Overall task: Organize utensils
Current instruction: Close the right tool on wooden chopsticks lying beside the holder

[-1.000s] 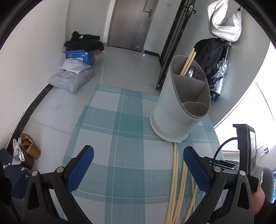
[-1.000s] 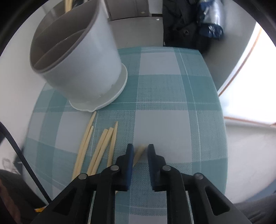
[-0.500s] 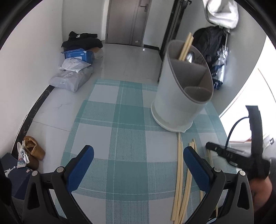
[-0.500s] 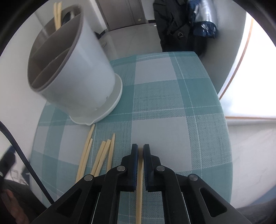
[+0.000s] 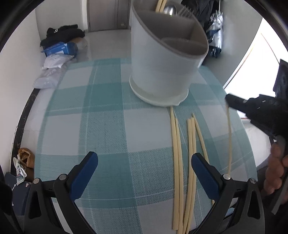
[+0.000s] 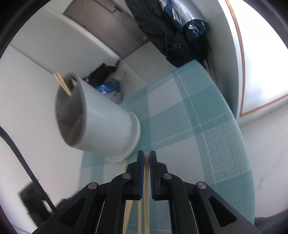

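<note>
The right gripper (image 6: 146,156) is clamped on a single chopstick (image 6: 146,181): its blue pads sit almost together with the pale stick pinched between them, running back down the gap toward the camera. In the left wrist view the same gripper (image 5: 228,100) comes in from the right side, a dark blurred tool with the person's hand (image 5: 276,167) wrapped round its handle lower down. The held chopstick (image 5: 229,136) hangs from its tip, slanting down over the right edge of the table; whether its lower end rests on the cloth I cannot tell.

The left gripper (image 5: 144,172) points steeply down over the near part of the table with its jaws spread wide and nothing between the blue fingers (image 5: 84,175). Its right finger stands just beside the loose chopsticks (image 5: 190,153), about five of them lying side by side on the checked tablecloth (image 5: 100,126), running from the near edge up toward the utensil holder (image 5: 162,66).

The holder is a white tub with grey inner dividers, standing on the far right part of the table. Only the left wrist view looks into its far compartment, where chopstick ends, a spoon (image 5: 170,9) and a fork (image 5: 186,12) stick out. The right wrist view sees the holder (image 6: 100,124) tilted and blurred at its left, just beyond the gripper tips, with two chopstick ends (image 6: 62,83) rising above the rim. Only that view shows the pinch itself.
</note>
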`<move>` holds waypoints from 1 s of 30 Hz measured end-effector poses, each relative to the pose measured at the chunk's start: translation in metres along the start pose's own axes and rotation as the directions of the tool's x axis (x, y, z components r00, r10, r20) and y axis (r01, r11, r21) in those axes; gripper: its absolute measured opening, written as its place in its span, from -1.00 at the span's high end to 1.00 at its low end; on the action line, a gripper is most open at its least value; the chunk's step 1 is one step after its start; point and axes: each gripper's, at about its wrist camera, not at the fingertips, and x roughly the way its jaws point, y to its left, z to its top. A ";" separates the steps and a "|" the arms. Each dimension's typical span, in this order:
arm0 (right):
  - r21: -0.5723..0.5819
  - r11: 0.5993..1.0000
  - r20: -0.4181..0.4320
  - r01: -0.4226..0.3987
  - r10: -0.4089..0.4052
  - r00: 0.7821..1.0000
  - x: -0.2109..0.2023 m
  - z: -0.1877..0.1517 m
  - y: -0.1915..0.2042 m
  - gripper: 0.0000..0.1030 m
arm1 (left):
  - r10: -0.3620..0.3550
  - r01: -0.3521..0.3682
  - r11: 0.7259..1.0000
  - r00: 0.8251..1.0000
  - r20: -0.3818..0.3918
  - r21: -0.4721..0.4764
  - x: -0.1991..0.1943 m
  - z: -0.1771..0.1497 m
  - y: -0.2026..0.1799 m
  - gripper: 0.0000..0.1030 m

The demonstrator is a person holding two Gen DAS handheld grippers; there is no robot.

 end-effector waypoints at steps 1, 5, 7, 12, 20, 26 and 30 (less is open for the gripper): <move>0.007 1.000 0.005 -0.015 0.015 1.000 -0.003 0.000 0.000 0.90 | 0.005 -0.005 1.000 1.000 -0.009 0.000 0.002 0.000 -0.001 -0.97; 0.046 0.996 0.032 -0.072 0.070 0.997 -0.013 0.004 -0.006 0.90 | 0.027 -0.027 1.000 0.999 -0.041 -0.008 0.011 0.002 0.001 -0.97; 0.063 0.993 0.047 -0.098 0.095 0.994 -0.017 0.006 -0.010 0.90 | 0.035 -0.036 0.999 0.998 -0.055 -0.012 0.014 0.001 0.001 -0.97; 0.049 0.991 0.072 -0.124 0.121 0.990 -0.027 0.010 -0.011 0.90 | 0.062 -0.062 0.998 0.995 -0.080 0.002 0.019 -0.002 0.000 -0.97; 0.021 0.990 0.088 -0.141 0.139 0.986 -0.033 0.008 -0.008 0.90 | 0.106 -0.103 0.994 0.990 -0.097 0.031 0.024 0.001 -0.005 -0.97; -0.048 0.992 0.105 -0.113 0.118 0.988 -0.038 0.008 0.001 0.91 | 0.123 -0.118 0.992 0.987 -0.105 0.045 0.029 0.008 -0.004 -0.98; -0.069 0.992 0.119 -0.106 0.114 0.986 -0.042 0.009 0.004 0.91 | 0.137 -0.126 0.986 0.987 -0.090 0.113 0.034 0.018 -0.012 -0.97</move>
